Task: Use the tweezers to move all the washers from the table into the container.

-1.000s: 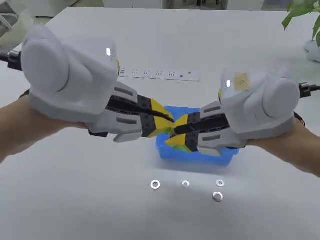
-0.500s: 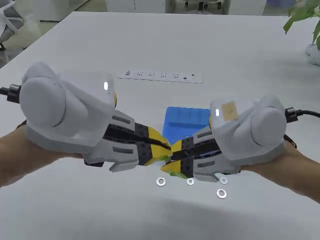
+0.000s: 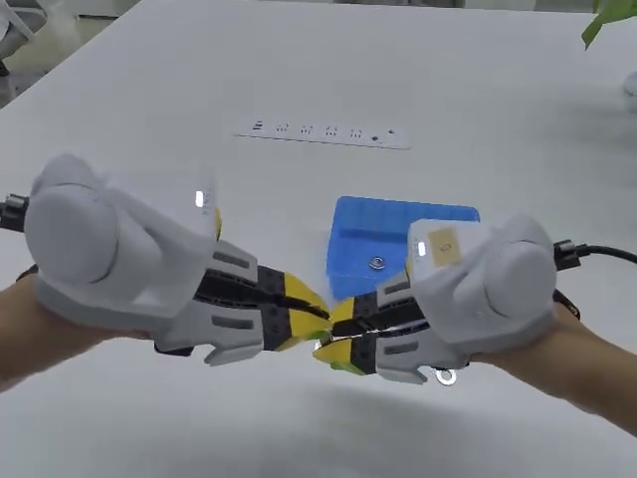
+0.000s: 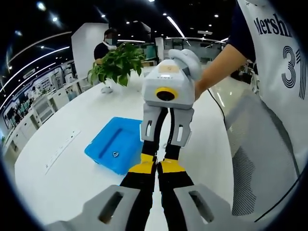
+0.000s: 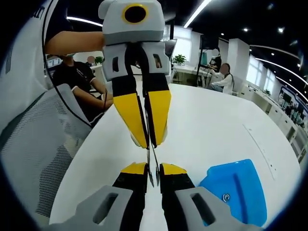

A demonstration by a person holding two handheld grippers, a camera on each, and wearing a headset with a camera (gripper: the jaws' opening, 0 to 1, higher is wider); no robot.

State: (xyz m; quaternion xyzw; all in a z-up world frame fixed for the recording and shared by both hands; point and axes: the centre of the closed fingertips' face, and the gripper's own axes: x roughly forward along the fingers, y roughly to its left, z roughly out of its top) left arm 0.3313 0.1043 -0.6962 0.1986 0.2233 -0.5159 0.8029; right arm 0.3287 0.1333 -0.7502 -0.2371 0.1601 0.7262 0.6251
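— What's the setting?
— A wide white desk [image 3: 149, 129], smooth and matt, in an open-plan office with strip lights [image 5: 198, 8] in a dark ceiling.
— And nearest to us?
— The two grippers meet tip to tip, low over the desk. The left gripper [image 5: 149, 143] has its yellow, wedge-shaped fingers [image 5: 130, 115] drawn together on one end of the thin metal tweezers [image 5: 150, 159]. The right gripper [image 5: 154, 165] has its fingers [image 5: 134, 169] narrow, one on either side of the blades. Whether they press, I cannot tell.
— The washers?
— One small steel washer [image 3: 446, 375] lies on the desk, half under the right gripper. Just beyond it, a second washer [image 3: 376, 263] lies flat inside the shallow blue plastic container [image 3: 428, 221].
— Farther off?
— A long white power strip [image 3: 323, 132], then a leafy green plant [image 4: 118, 62] near the desk's far end.
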